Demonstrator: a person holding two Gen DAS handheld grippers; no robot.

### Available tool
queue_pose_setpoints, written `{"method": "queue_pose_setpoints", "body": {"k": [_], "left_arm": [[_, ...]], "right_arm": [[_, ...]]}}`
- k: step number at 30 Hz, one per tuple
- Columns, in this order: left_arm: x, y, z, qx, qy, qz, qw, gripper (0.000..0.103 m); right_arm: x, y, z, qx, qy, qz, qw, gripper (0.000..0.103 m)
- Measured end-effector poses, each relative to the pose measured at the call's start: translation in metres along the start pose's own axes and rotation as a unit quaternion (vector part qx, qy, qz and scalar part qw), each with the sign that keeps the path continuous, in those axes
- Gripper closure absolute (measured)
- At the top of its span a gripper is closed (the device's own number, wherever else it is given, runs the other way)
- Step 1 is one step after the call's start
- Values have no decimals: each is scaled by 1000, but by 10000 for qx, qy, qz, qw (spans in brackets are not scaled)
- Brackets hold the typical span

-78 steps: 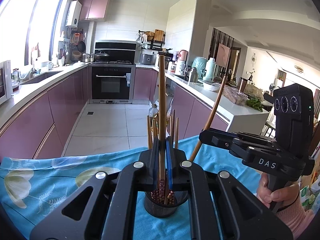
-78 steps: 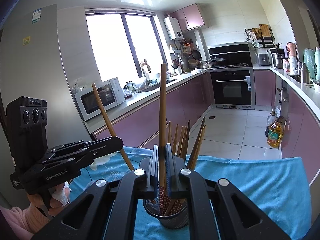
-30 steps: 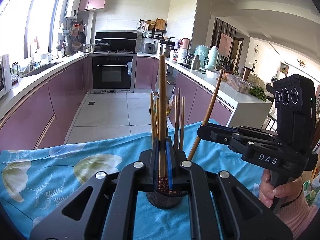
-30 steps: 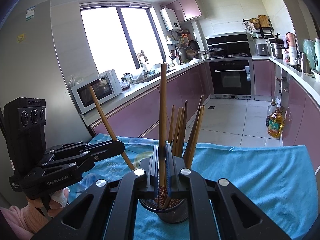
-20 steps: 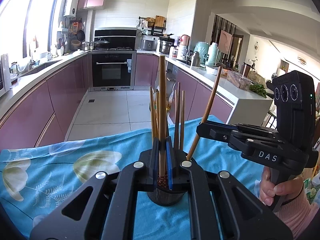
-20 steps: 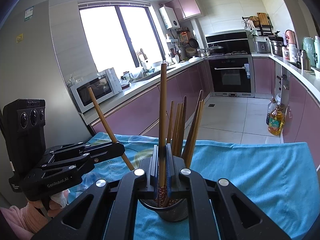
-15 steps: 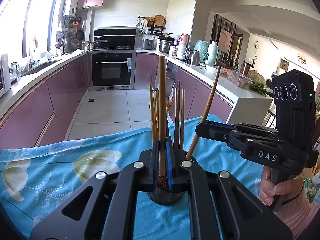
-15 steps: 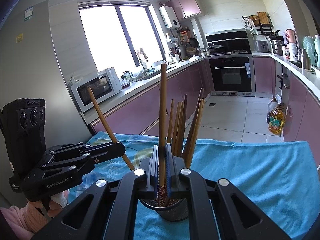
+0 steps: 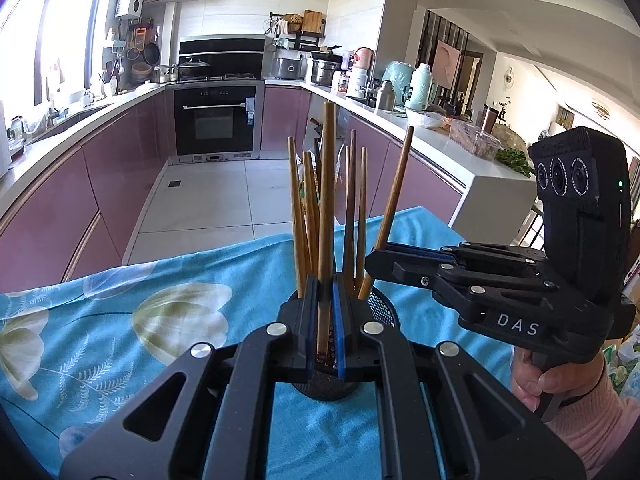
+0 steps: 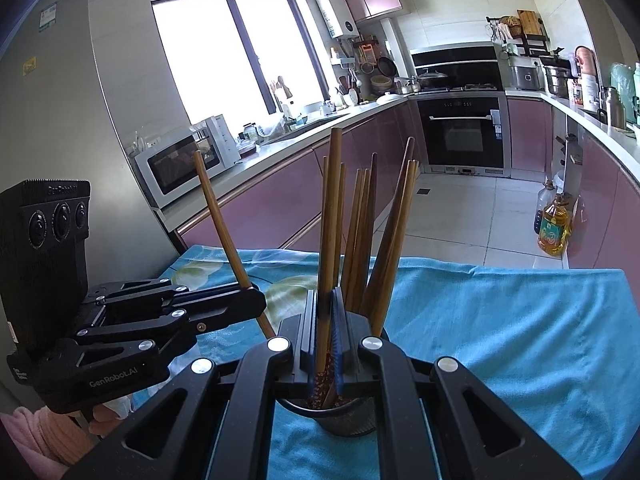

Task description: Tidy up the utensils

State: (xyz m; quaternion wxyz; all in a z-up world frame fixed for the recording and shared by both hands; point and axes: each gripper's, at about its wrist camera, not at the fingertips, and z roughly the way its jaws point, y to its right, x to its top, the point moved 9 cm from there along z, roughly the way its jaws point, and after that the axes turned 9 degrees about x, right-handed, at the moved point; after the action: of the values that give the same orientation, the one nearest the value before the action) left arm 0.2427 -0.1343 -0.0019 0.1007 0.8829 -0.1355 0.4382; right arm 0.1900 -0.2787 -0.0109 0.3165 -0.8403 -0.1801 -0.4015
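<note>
Over the dark mesh cup on the blue floral cloth, both grippers point level from opposite sides. The left gripper pinches one smooth brown chopstick upright; the right gripper pinches another, both low ends inside the cup among round wooden chopsticks.

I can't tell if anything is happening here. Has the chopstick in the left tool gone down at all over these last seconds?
Yes. The left tool has lowered its chopstick further into the mesh holder: its patterned end now sits inside the rim.
</note>
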Motion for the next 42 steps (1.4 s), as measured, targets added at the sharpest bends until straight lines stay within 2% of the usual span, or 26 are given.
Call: {"method": "queue_pose_setpoints", "body": {"k": [18, 21, 23, 24, 27, 28, 29, 31, 33, 34, 35, 42], "left_arm": [[-16, -13, 32, 20, -229, -168, 9996, 95], [-20, -17, 24, 69, -136, -224, 9996, 85], [-23, -21, 18, 140, -48, -251, 9996, 77], [-25, -25, 15, 206, 12, -268, 9994, 75], [-31, -36, 2, 416, 213, -374, 9982, 56], [-33, -39, -2, 483, 270, -405, 9976, 41], [-35, -42, -7, 557, 350, -442, 9969, 27], [-40, -48, -17, 760, 535, -441, 9947, 24], [-45, -55, -27, 921, 685, -494, 9922, 11], [-47, -59, -35, 1012, 800, -560, 9901, 5], [-49, -61, -40, 1072, 872, -587, 9887, 5], [-66, -75, -72, 1576, 1234, -658, 9775, 5]], "right_arm": [[-3, 5, 8, -127, -60, 62, 9999, 93], [-5, 5, 5, -152, -21, 70, 9999, 85], [-7, 4, 1, -200, 29, 31, 9998, 76], [-7, 2, -1, -236, 58, -1, 9997, 69], [-10, -2, -12, -395, 242, -132, 9988, 43], [-12, -3, -15, -461, 292, -175, 9984, 38], [-14, -4, -18, -561, 340, -223, 9976, 29], [-21, -5, -21, -752, 385, -323, 9959, 24], [-27, -5, -25, -915, 453, -382, 9940, 14], [-30, -6, -26, -982, 511, -417, 9930, 11], [-32, -6, -28, -1042, 561, -444, 9920, 6], [-48, -12, -37, -1351, 807, -580, 9858, 6]]}}
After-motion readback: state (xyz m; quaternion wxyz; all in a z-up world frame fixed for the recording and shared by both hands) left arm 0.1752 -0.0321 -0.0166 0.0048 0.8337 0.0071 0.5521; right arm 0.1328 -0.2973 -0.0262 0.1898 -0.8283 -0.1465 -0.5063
